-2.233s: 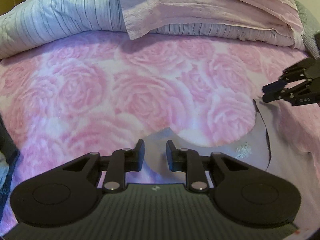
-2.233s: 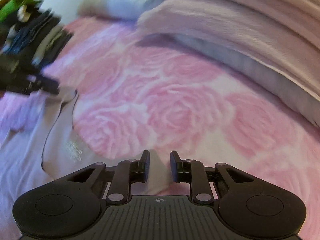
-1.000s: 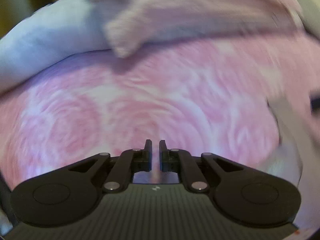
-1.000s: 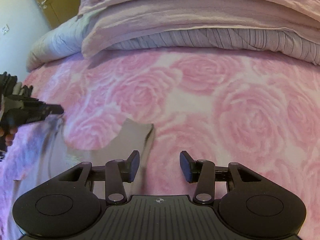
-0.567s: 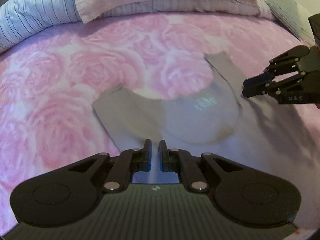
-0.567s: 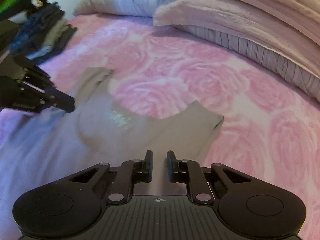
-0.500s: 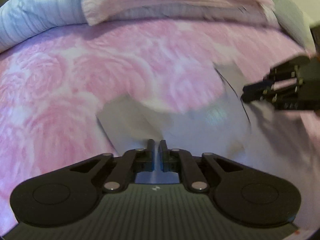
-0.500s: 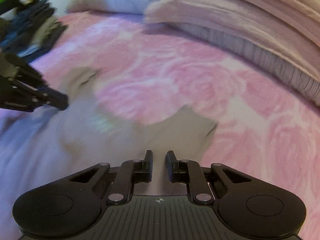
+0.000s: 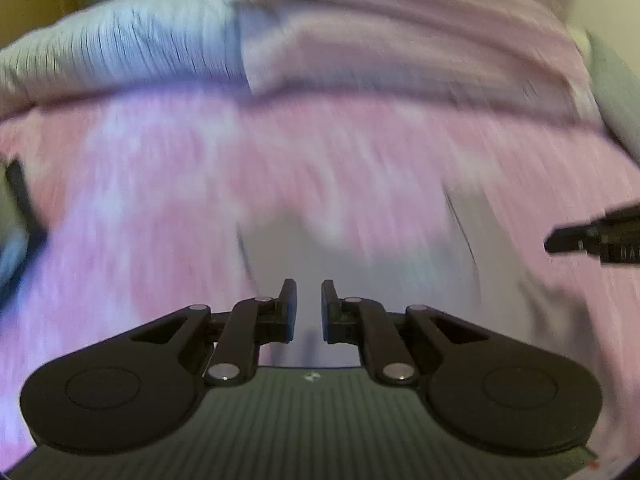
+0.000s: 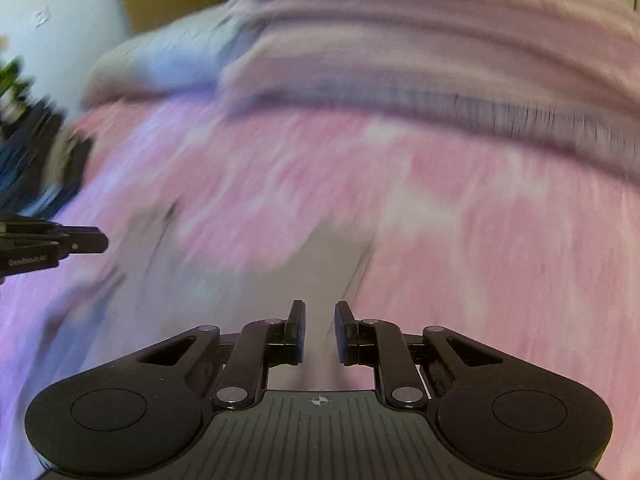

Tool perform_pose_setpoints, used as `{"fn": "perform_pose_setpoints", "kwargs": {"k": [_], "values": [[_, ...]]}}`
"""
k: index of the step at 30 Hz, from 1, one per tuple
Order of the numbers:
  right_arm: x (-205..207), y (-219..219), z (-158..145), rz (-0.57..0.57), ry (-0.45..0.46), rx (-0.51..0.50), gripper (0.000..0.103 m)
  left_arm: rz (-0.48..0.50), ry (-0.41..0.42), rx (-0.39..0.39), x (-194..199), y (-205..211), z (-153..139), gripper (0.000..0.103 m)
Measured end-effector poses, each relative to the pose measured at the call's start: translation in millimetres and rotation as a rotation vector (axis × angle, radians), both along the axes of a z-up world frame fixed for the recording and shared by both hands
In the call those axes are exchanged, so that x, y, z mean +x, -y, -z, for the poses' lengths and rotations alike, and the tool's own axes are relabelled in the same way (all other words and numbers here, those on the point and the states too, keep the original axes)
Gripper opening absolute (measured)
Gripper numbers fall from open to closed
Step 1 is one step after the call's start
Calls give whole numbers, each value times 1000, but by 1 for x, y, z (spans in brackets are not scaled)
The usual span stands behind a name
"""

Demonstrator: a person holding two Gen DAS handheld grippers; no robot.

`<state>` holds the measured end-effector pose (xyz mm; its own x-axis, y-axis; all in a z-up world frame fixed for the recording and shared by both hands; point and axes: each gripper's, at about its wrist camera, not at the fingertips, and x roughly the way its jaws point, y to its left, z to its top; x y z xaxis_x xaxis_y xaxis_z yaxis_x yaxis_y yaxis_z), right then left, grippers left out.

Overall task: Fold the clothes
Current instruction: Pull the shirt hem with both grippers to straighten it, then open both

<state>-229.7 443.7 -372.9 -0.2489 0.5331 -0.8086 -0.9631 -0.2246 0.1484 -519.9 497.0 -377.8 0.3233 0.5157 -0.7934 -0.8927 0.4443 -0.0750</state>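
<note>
A pale grey sleeveless garment (image 9: 360,264) lies on the pink rose-print bed cover (image 9: 140,208); everything is motion-blurred. In the left wrist view my left gripper (image 9: 309,300) hangs over the garment's near edge, jaws slightly parted, with grey cloth showing through the gap. My right gripper (image 9: 560,242) pokes in from the right edge. In the right wrist view my right gripper (image 10: 320,320) sits on the garment (image 10: 240,288) at its shoulder strap, jaws close together and seemingly pinching the cloth. My left gripper (image 10: 96,243) reaches in from the left.
A striped duvet (image 9: 120,52) and a folded pink blanket (image 9: 400,40) are heaped along the far side of the bed. A stack of dark folded clothes (image 10: 36,160) stands at the left. A wall and a wooden door lie beyond.
Both views have swung and blurred, and the bedding heap sits lower in frame. My left jaws have parted a little since half a second ago. The right jaws keep the same narrow gap.
</note>
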Motion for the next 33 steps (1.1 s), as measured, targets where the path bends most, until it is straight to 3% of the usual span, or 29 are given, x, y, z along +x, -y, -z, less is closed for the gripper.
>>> {"fn": "perform_pose_setpoints", "kwargs": {"k": [4,6,8,13,16,20,23,27,29,31,33], "values": [[-10,93,21,-10,16,-110,12,57,-56,-135,-17,93,22,10],[-8,145,32,8,55,-149,12,60,-70,-88,-31,142,19,10],[-2,198,27,14,78,-122,12,24,-76,-112,-50,179,12,10],[12,278,19,65,179,-265,13,-19,-142,-187,-88,243,-1,11],[16,296,8,148,213,-334,13,-34,-175,-252,-93,252,-14,11],[-6,288,-19,148,149,-222,13,-46,-96,-170,-80,252,-46,18],[-26,274,-15,103,131,-182,14,-21,-65,-147,-56,255,-42,20],[-25,288,21,93,165,-277,14,-21,-72,-254,-43,280,-12,24],[-14,311,20,97,144,-251,16,-32,-122,-303,-47,299,1,25],[-9,325,18,95,161,-292,21,-38,-154,-296,-49,318,-2,26],[-4,333,18,91,185,-387,26,-60,-181,-350,-48,324,-7,27]]}}
